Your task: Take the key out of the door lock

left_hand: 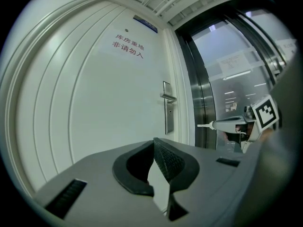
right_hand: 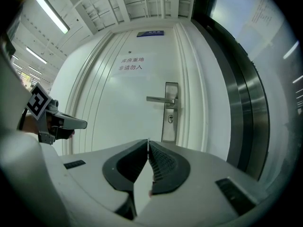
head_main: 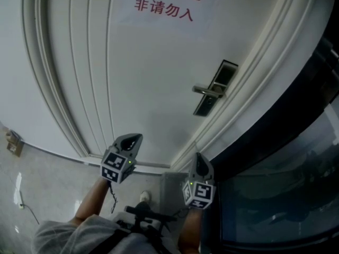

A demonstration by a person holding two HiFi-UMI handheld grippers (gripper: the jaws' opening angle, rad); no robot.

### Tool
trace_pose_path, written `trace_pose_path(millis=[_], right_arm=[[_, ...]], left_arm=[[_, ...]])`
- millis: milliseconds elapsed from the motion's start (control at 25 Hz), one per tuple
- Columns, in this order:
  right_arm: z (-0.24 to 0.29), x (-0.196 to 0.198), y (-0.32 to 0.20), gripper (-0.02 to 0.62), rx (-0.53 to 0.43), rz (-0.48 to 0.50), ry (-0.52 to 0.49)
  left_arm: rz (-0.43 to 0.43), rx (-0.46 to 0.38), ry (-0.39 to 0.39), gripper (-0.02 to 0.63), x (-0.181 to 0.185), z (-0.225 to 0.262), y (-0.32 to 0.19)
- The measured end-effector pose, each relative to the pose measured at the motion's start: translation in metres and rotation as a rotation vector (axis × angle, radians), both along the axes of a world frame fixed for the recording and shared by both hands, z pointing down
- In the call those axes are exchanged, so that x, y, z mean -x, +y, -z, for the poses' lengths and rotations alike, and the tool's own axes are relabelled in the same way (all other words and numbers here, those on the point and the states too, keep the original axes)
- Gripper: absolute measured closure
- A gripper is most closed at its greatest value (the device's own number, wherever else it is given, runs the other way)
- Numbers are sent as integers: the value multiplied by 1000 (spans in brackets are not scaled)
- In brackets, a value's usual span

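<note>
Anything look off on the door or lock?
Nothing stands out: door undamaged, handle level, sign flat. Lock too small to tell what's in it.

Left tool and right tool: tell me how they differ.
The left tool faces bare door panel; the right tool faces the lock plate almost head-on. In the head view, the left tool sits higher than the right tool. Both are shut, empty, apart from the door.

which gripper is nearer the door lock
Right. The right gripper faces the door lock almost head-on, short of it; the left gripper stands off to its left.
</note>
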State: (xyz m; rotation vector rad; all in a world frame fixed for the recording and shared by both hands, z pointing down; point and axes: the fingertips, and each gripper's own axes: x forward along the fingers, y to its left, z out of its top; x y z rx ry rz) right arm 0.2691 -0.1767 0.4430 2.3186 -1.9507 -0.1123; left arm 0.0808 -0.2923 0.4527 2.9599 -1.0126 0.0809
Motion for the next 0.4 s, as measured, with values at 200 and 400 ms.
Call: trace_pose_path(millis=[200,400], right_arm=[[-5,-3,3,574,5,-2,-9],[-4,-10,6,574,10,0,-7]], left_arm=[[0,6,-11,598,-4,-4,2],[-9,7,-14,598,-13,-4,6]])
